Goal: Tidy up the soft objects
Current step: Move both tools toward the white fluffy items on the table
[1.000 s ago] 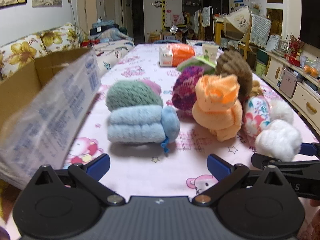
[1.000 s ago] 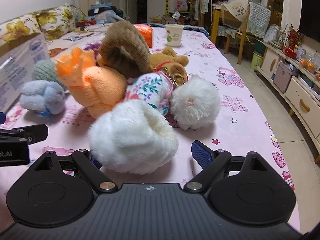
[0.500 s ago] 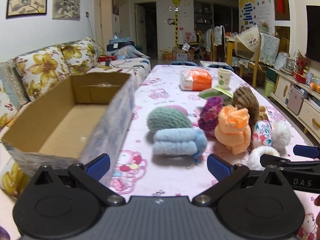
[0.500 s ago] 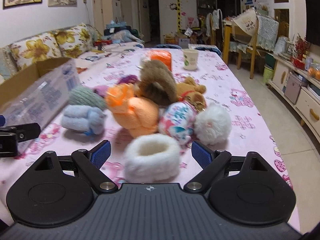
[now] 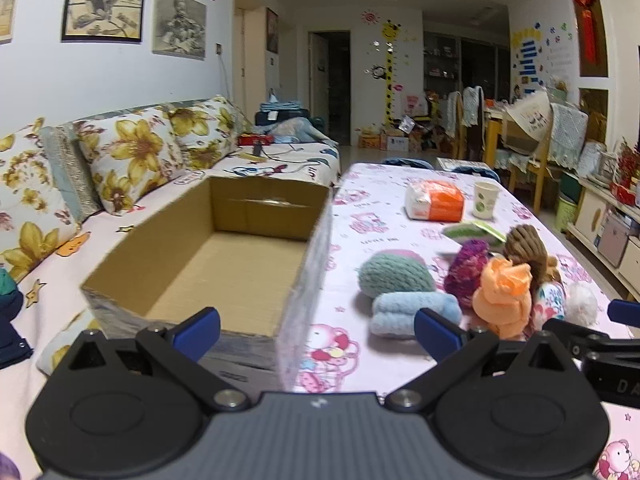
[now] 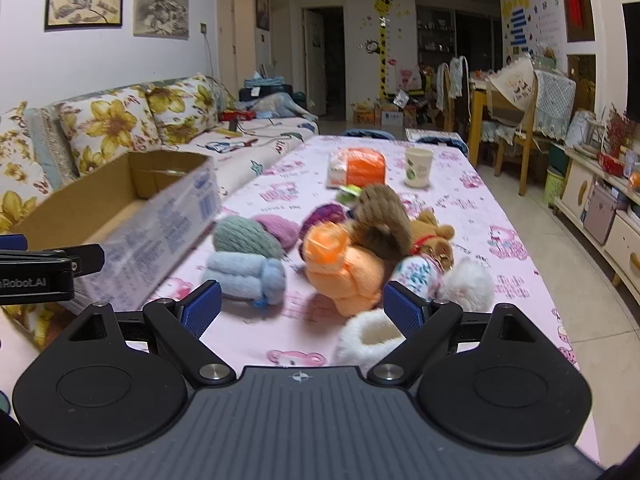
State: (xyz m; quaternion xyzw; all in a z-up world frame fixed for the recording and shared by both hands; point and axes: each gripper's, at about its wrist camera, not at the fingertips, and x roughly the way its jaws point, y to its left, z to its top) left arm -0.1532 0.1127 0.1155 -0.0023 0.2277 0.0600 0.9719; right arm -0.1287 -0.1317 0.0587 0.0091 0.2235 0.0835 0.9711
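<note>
Box flush at table edge, seemingly empty.

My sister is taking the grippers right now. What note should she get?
Left hand-held gripper: open, holding nothing, above the near edge of the cardboard box.
Right hand-held gripper: open, holding nothing, near the white fluffy piece.
The box looks empty.
The soft things, such as the blue roll and the orange bundle, all sit on the pink table.
Nothing packed yet; all remain.
</note>
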